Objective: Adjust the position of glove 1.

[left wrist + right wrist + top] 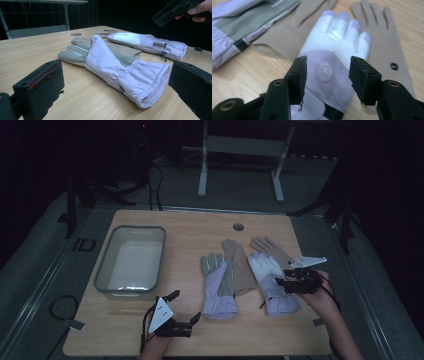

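Two lilac ski gloves lie on the wooden table (150,330). The left lilac glove (218,287) (112,65) has a grey-green palm side. The right lilac glove (270,280) (337,32) has a white back with a round badge. Each partly covers a tan glove, one in the middle (239,265) (287,35) and one further right (277,250) (384,37). My right gripper (281,284) (328,72) hovers open over the right glove's wrist, with nothing gripped. My left gripper (184,307) (113,75) stands open near the front edge, facing the left glove's cuff.
A clear plastic tub (105,265) stands at the table's left, with nothing in it that I can see. A round cable hole (238,227) sits near the far edge. Beyond the table stands a grey desk frame (240,150).
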